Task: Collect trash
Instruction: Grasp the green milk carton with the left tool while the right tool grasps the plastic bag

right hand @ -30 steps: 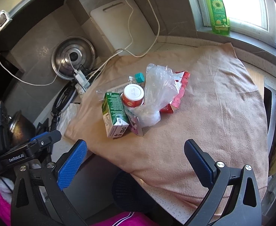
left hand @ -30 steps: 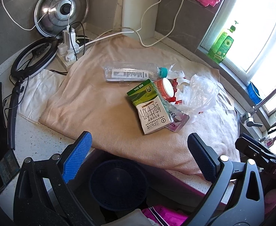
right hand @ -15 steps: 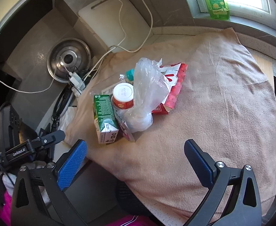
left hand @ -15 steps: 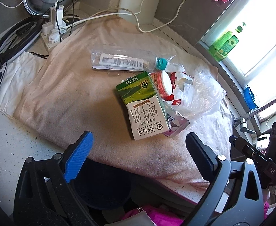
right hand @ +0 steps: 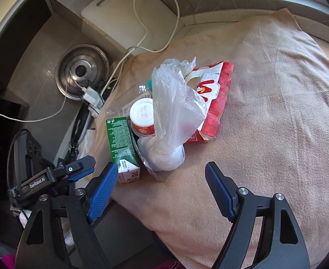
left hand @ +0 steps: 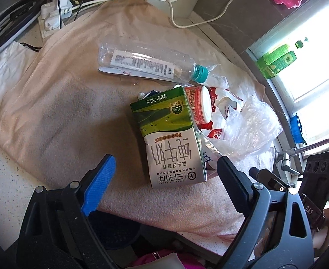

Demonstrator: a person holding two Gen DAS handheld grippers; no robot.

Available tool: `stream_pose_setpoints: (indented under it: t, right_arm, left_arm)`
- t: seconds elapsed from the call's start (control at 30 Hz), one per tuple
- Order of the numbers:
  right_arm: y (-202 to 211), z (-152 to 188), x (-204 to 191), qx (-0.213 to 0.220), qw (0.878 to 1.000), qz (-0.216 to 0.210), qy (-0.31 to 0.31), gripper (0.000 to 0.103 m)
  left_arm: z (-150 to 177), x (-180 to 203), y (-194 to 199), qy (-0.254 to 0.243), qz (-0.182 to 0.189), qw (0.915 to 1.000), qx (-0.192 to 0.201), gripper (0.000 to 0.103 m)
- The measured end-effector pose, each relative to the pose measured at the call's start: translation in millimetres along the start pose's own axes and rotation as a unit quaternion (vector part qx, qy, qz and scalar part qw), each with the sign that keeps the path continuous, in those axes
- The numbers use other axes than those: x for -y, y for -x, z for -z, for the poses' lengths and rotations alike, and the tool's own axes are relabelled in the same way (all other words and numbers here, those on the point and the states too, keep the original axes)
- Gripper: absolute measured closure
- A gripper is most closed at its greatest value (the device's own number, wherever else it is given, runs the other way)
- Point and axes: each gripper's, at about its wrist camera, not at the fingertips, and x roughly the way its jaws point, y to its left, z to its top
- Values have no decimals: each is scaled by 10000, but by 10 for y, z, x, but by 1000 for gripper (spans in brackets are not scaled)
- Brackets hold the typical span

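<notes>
Left wrist view: the milk carton (left hand: 175,141) has grown larger at frame centre, between the closing, empty left gripper (left hand: 164,172). The right gripper (right hand: 160,179), also empty and closing, has neared the plastic bag (right hand: 173,116); pickups look imminent.

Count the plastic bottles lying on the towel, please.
1. A clear plastic bottle with a teal cap lies on its side behind the milk carton. Another could be hidden under the plastic bag.
</notes>
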Motion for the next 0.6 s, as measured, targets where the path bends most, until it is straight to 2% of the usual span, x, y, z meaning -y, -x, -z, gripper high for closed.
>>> stream_pose_setpoints:
  t: [0.23,0.5,0.6]
  right_arm:
    - [-260,-118,93,-225,9993,-115,-260,29]
    - [-476,-222,205,-413,9968,-248,-635,40]
    - [-534,-208,224,-518,9951,-358,-766,46]
  left_arm:
    - [-88,-43,-183,242,130,9995,-151,9]
    - [-167,-181,-330,586,186,9978,-237,9]
    - [-169,-179,-361,629,221,9974,-271,17]
